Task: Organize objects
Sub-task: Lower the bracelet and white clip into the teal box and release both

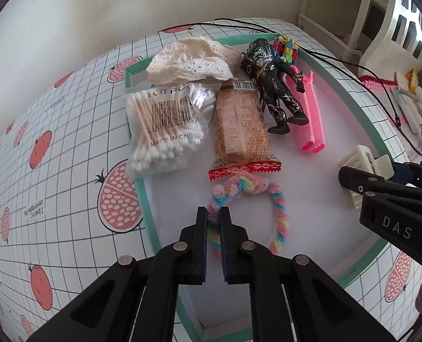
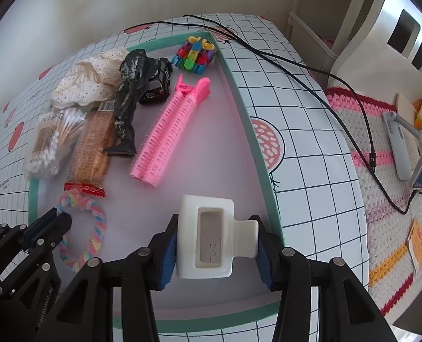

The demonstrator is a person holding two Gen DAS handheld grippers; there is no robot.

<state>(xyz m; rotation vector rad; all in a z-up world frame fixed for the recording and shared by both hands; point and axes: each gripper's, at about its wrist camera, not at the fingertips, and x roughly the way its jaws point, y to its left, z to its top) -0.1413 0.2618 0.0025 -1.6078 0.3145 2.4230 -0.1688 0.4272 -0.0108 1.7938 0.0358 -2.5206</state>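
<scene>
Lace cloth (image 1: 191,59) hides the tray's (image 1: 142,188) far corner

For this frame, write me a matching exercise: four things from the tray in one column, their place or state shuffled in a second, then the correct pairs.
Things
1. rainbow yarn ring
2. white plastic clip
3. pink hair roller
4. bag of cotton swabs

Place or state
A. lies free mid-tray, beside the black figure's legs
B. pinched between the left gripper's fingers
C. overhangs the tray's left rim
D. held across its width by the right gripper

Pairs: 1-B, 2-D, 3-A, 4-C
</scene>
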